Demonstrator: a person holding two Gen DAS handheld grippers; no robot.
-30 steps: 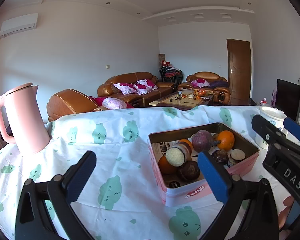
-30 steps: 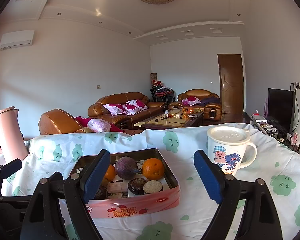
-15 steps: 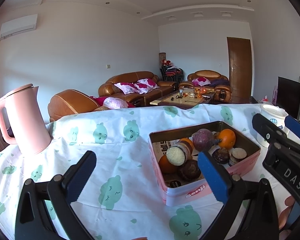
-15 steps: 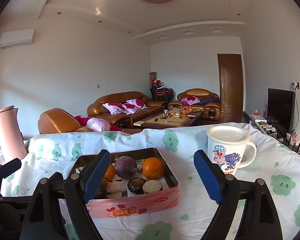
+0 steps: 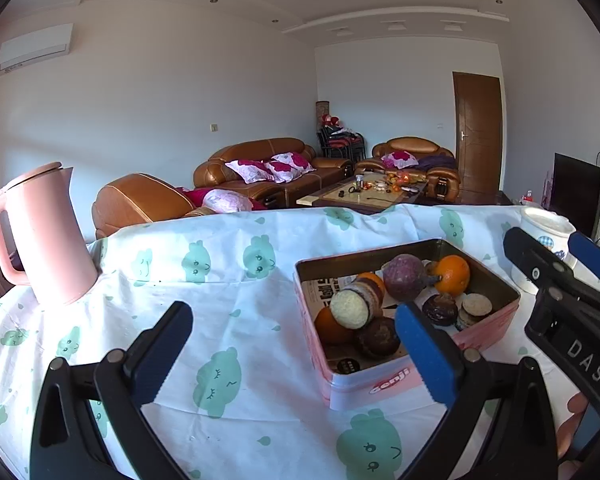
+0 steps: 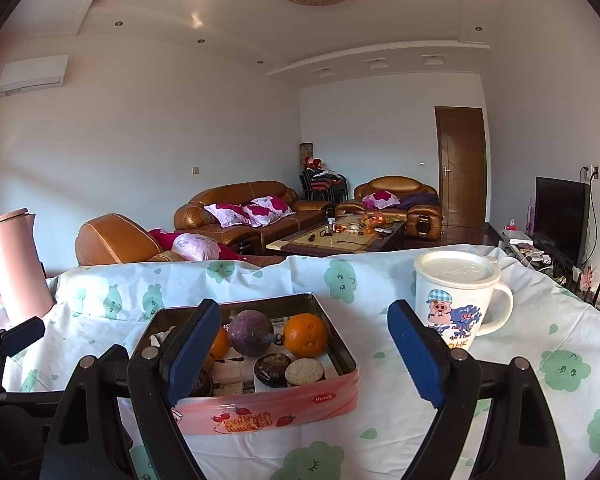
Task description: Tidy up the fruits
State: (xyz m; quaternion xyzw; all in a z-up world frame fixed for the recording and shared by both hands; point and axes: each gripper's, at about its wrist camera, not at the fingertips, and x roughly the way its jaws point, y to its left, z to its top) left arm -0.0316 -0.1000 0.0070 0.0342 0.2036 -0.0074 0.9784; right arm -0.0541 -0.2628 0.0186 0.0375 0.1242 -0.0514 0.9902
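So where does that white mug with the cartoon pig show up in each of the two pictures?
Left wrist view: the mug sits at the far right edge, behind the tin, partly hidden by the other tool's black arm.
Right wrist view: the mug stands right of centre, lid on, handle to the right, just beyond the right-hand blue pad.
Shared landmark: the pink tin of fruit, to the mug's left in both.

Daylight fills the room evenly, my view sharp and bright. A soft sheen sits on the ceiling (image 6: 196, 20). Fisheye bends the walls, dark corners vignette, and my fingers (image 6: 190, 352) cast little shadow.
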